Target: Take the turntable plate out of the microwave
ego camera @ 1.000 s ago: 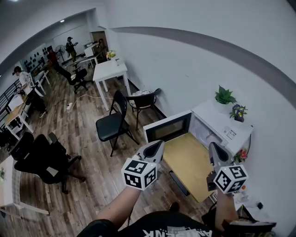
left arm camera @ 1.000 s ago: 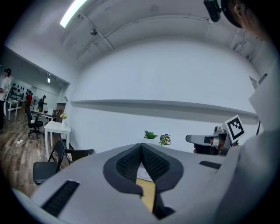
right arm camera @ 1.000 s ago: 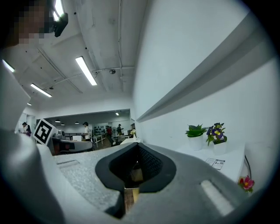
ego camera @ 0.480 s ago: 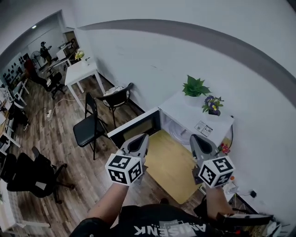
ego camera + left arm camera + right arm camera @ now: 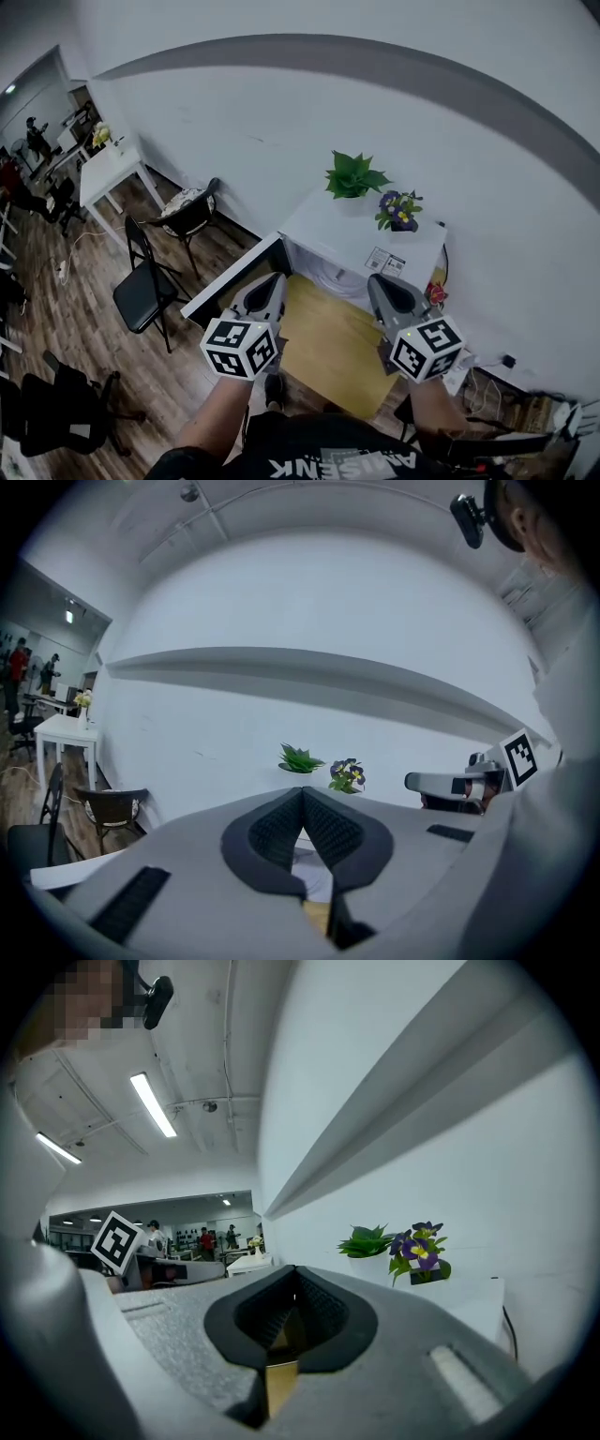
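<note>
The white microwave (image 5: 361, 239) stands on a wooden table (image 5: 328, 347), its door (image 5: 232, 278) swung open to the left. I cannot see the turntable plate; the cavity is hidden behind the top edge and my grippers. My left gripper (image 5: 270, 281) is shut and empty, held in front of the open door. My right gripper (image 5: 380, 283) is shut and empty too, in front of the microwave's control side. The jaws meet tip to tip in the left gripper view (image 5: 302, 794) and in the right gripper view (image 5: 293, 1288).
A green potted plant (image 5: 352, 175) and a pot of purple flowers (image 5: 398, 210) sit on top of the microwave. Black folding chairs (image 5: 142, 281) stand left of the table, with a white table (image 5: 108, 173) beyond. The white wall is close behind the microwave.
My view has swung so the microwave sits nearer the middle. Both grippers have moved closer to it, side by side, and both stayed shut.
</note>
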